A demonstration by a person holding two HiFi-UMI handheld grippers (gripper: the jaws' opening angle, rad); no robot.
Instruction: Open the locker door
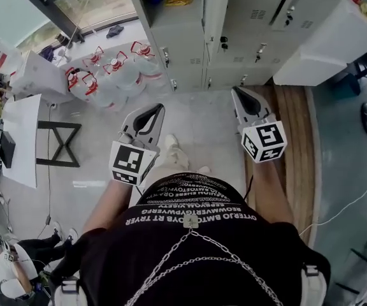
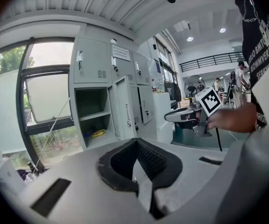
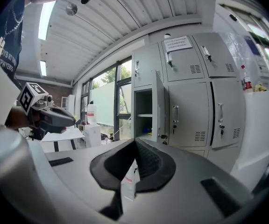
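A bank of grey lockers [image 1: 247,24] stands ahead of me. One locker [image 1: 174,8] at the left is open, its door [image 1: 216,18] swung out edge-on, and a yellow thing lies on its shelf. The left gripper view shows the same open locker [image 2: 93,115] and door [image 2: 125,108]; in the right gripper view the open locker [image 3: 143,111] is beside shut doors [image 3: 188,111]. My left gripper [image 1: 153,110] and right gripper [image 1: 239,93] hang over the floor, well short of the lockers, both shut and holding nothing. Their tips meet in the left gripper view [image 2: 135,141] and the right gripper view [image 3: 135,141].
Several large water bottles [image 1: 107,75] stand on the floor left of the lockers, under a window. A white cabinet [image 1: 327,50] juts out at the right beside a wooden floor strip [image 1: 292,139]. A white tabletop [image 1: 21,139] and a black frame [image 1: 59,142] are at the left.
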